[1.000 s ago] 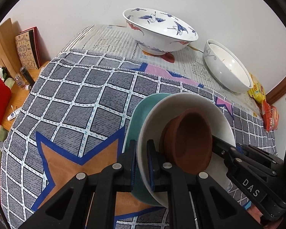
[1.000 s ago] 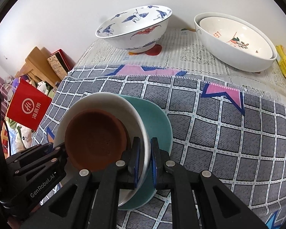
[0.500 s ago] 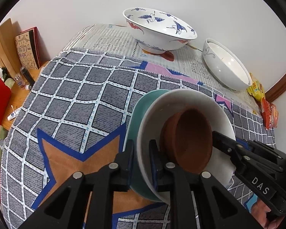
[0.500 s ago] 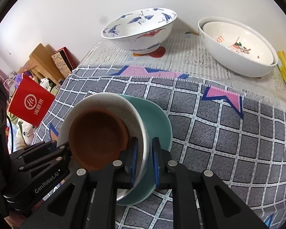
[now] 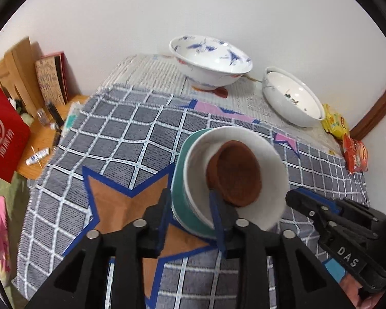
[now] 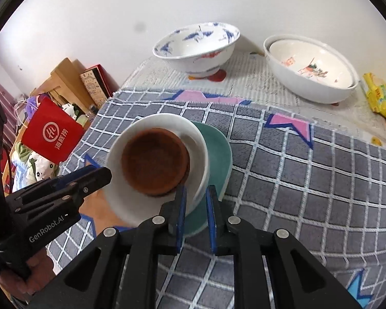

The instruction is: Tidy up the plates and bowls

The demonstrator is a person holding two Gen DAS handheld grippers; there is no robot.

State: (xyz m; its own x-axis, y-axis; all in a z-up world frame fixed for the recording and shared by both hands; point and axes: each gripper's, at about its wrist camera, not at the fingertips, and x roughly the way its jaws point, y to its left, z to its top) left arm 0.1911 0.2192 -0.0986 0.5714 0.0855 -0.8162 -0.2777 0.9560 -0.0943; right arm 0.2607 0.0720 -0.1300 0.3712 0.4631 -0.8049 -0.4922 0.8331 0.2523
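A small brown bowl (image 5: 234, 172) (image 6: 154, 159) lies in a white plate (image 5: 270, 159) (image 6: 193, 139) stacked on a teal plate (image 5: 182, 200) (image 6: 218, 154). The stack is tilted above the checked cloth (image 5: 121, 134). My left gripper (image 5: 190, 213) (image 6: 108, 176) has its jaws opening, and they stand apart around the near rims of the teal and white plates. At the stack's other side my right gripper (image 6: 195, 206) (image 5: 293, 198) is shut on the rims of the same two plates.
A blue-patterned bowl (image 5: 211, 56) (image 6: 195, 51) and nested white bowls (image 5: 293, 97) (image 6: 311, 69) stand at the back by the wall. Snack packets (image 5: 334, 126) lie at the far right. A red bag (image 6: 51, 134) and a wooden stand lie beyond the left edge.
Both grippers have pulled up and back with the stack, which now tilts more. The left jaws have spread apart around the rims; the right jaws are still pinched on them.
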